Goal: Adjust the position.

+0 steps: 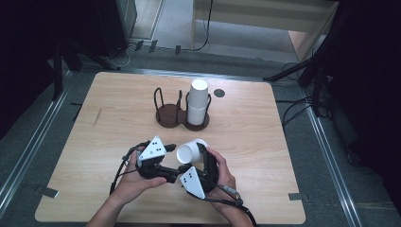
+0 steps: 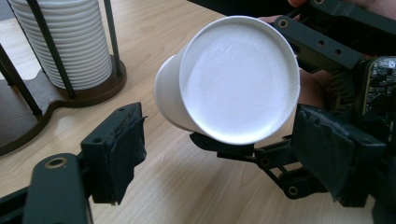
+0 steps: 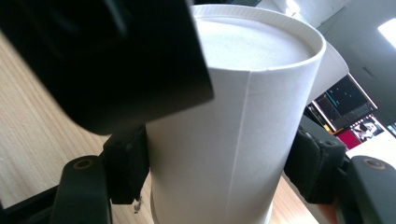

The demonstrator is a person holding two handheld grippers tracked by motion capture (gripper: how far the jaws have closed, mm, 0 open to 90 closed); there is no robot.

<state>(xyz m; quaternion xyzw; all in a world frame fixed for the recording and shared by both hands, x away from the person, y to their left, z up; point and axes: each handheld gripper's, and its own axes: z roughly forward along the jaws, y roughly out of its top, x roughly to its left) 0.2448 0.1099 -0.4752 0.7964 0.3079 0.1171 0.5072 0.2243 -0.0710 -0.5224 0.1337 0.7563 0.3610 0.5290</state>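
A person sits at a light wooden table (image 1: 118, 123) with a black two-jaw gripper in each hand, both held close together near the table's front edge. The right gripper (image 1: 201, 156) is closed on a white paper cup (image 1: 190, 151), its jaws pressing the cup's side wall from both sides. The cup lies tilted on its side above the table, with its flat closed bottom turned toward the left gripper (image 1: 171, 147).

In the right gripper view the white paper cup (image 3: 233, 140) stands between the two jaw pads, its vertical seam facing the camera. In the left gripper view the cup's round base (image 2: 238, 79) faces the camera, and the left gripper's own jaws are spread wide, apart from the cup and holding nothing.

Farther back, near the middle of the table, stands a dark brown two-slot wire cup holder (image 1: 171, 116). Its right slot holds a tall stack of white paper cups (image 1: 197, 101). A small dark round disc (image 1: 219, 93) lies just behind the holder.
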